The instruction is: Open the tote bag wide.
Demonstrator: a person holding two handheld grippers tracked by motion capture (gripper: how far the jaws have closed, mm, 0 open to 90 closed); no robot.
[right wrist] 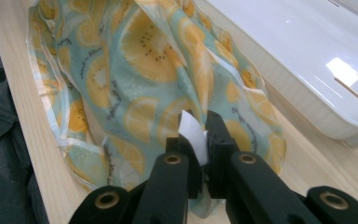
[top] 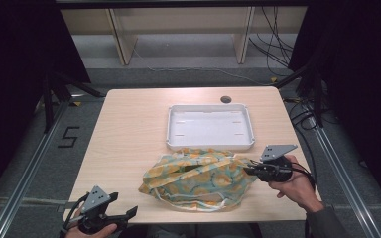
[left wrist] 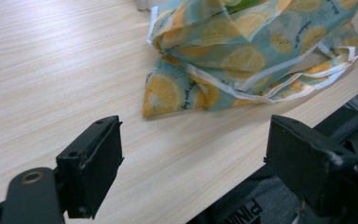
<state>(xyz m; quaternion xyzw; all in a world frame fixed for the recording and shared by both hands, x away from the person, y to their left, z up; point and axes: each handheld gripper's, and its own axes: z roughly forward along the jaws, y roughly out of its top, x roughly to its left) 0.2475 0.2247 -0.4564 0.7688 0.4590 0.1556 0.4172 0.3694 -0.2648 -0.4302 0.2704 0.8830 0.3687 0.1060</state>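
On the near side of the table (top: 129,124), the right gripper (right wrist: 204,135) pinches the lemon bag (top: 196,178) by its white tag while the left gripper (left wrist: 193,163) waits open, so a hard pull could tear the tag off

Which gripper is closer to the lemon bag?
The right. The right gripper has its fingers shut on the lemon bag, pinching its edge beside the white tray. The left gripper waits open at the table's near corner, apart from the bag.

The high view looked down from the near side; both gripper views sat close, sharing the lemon-print bag (top: 198,178).
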